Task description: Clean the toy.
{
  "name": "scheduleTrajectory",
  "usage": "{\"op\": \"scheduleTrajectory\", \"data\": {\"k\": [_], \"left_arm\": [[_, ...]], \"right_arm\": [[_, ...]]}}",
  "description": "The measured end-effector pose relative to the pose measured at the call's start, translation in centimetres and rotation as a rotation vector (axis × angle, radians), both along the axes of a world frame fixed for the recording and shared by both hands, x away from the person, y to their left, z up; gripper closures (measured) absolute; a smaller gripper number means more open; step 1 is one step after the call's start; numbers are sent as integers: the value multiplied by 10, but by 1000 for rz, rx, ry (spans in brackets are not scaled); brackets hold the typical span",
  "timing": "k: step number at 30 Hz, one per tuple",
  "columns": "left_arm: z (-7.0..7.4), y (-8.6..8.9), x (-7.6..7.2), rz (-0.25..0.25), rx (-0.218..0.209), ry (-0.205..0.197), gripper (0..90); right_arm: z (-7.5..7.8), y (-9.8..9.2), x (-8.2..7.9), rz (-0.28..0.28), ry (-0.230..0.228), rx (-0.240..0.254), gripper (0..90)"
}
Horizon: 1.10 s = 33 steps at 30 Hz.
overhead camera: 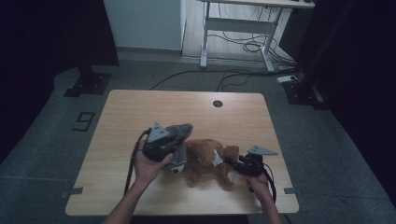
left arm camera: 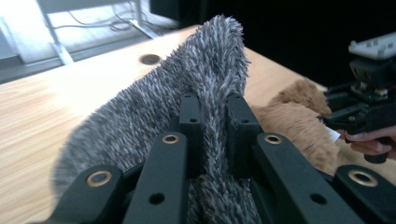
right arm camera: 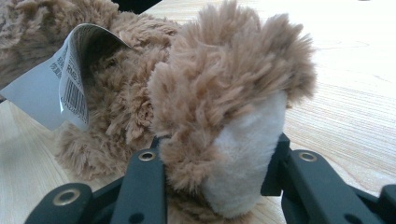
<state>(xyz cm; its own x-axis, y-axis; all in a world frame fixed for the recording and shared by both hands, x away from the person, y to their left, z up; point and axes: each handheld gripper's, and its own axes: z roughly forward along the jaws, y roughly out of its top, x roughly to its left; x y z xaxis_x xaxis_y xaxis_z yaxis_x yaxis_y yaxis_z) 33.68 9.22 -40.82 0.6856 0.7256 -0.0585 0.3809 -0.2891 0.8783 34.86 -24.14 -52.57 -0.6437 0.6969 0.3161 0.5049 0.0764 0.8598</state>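
1. In the dim high view the left gripper point(overhead camera: 161, 142) and the hand point(overhead camera: 150, 165) under it cover much of the grey plush toy point(overhead camera: 180, 133), so its shape is hard to make out; a pale patch with a dark spot shows at its lower end, possibly an eye.
2. The left gripper view gives what the high view hides: the black jaws are clenched on a fold of the grey plush toy point(left arm camera: 205, 93), with fur bulging up between and above the pads. Its lower part is cut off by the bottom edge of the picture.
3. The brown plush toy point(overhead camera: 205, 161) lies on the tabletop point(overhead camera: 140, 112) near the front edge, a little right of the middle, touching the grey one. Its face cannot be made out.
4. The right gripper point(overhead camera: 233, 164) meets the brown toy's right end in the high view, but the grip itself is too small to read there.
5. The right gripper view settles it: the jaws are squeezed on a limb of the brown plush toy point(right arm camera: 224, 107) with a cream pad.
6. That view also shows a white label point(right arm camera: 60, 88) with a barcode curling from the body; the high view shows it as a pale fleck point(overhead camera: 217, 158).
7. The left gripper view catches the right gripper point(left arm camera: 359, 112) and fingers point(left arm camera: 369, 140) far off, partly cut by the right edge.
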Motion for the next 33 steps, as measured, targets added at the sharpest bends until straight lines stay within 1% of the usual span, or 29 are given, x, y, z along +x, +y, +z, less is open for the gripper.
{"op": "scheduleTrajectory", "data": {"k": [1, 2, 3, 4, 5, 6, 7, 8, 9, 10, 11, 12, 13, 16, 17, 18, 19, 20, 21, 24, 25, 26, 27, 28, 29, 30, 31, 32, 33], "left_arm": [[0, 0, 0, 0, 0, 0, 792], [-10, -13, 6, -16, 30, 27, 792], [-16, -17, 9, -15, 50, 41, 792], [-16, -17, 9, -15, 50, 41, 792], [-31, -20, 14, -2, 94, 59, 793], [-38, -17, 17, 7, 99, 70, 793], [-44, -13, 19, 17, 89, 81, 794], [-44, -13, 19, 17, 89, 81, 795], [-49, -9, 20, 29, 86, 83, 796], [-52, -4, 20, 29, 73, 87, 796], [-51, 3, 18, 23, 51, 95, 796], [-51, 3, 18, 23, 51, 95, 796], [-47, 6, 15, 26, 62, 81, 795], [-44, 11, 13, 32, 56, 76, 795], [-42, 20, 12, 44, 43, 71, 795], [-42, 20, 12, 44, 43, 71, 795], [-42, 31, 12, 59, 22, 75, 795], [-43, 37, 12, 65, 10, 78, 795], [-43, 37, 12, 65, 10, 78, 795], [-48, 51, 10, 85, -15, 80, 795], [-50, 59, 9, 97, -30, 83, 795], [-50, 59, 9, 97, -30, 83, 795], [-52, 65, 8, 110, -39, 77, 795], [-52, 65, 8, 110, -39, 77, 795], [-54, 70, 5, 125, -41, 66, 796], [-54, 70, 5, 125, -41, 66, 796], [-56, 76, 4, 141, -50, 67, 797], [-56, 76, 4, 141, -50, 67, 797], [-59, 81, 4, 158, -50, 74, 797]], "right_arm": [[0, 0, 0, 0, 0, 0, 632], [0, 0, 0, -3, -3, 4, 632], [0, 0, -1, -2, -3, 4, 632], [0, 0, -1, -2, -3, 4, 632], [0, -1, -1, 3, -1, 6, 632], [-1, -1, -1, 3, 0, 9, 632], [-1, -1, -1, 5, 2, 12, 631], [-1, -1, -1, 5, 2, 12, 631], [-1, 0, 0, 15, 1, 25, 631], [-1, 0, 0, 15, 1, 25, 631], [0, 2, -1, 19, 0, 24, 631], [0, 2, -1, 19, 0, 24, 631], [0, 2, -1, 19, -2, 18, 631], [0, 1, -1, 20, 4, 23, 631], [-1, 1, -1, 20, 3, 24, 630], [-1, 1, -1, 20, 3, 24, 630], [-1, 0, -1, 21, 5, 24, 630], [-1, 0, 0, 20, 5, 29, 630], [-1, 0, 0, 20, 5, 29, 630], [-1, 0, 0, 23, 8, 32, 630], [-1, 1, 0, 23, 7, 32, 630], [-1, 1, 0, 23, 7, 32, 630], [-1, 1, -1, 22, 7, 32, 630], [-1, 1, -1, 22, 7, 32, 630], [-1, 1, -1, 22, 7, 30, 630], [-1, 1, -1, 22, 7, 30, 630], [-1, 1, -1, 21, 7, 30, 630], [-1, 1, -1, 21, 7, 30, 630], [-1, 1, -1, 20, 8, 31, 630]]}}
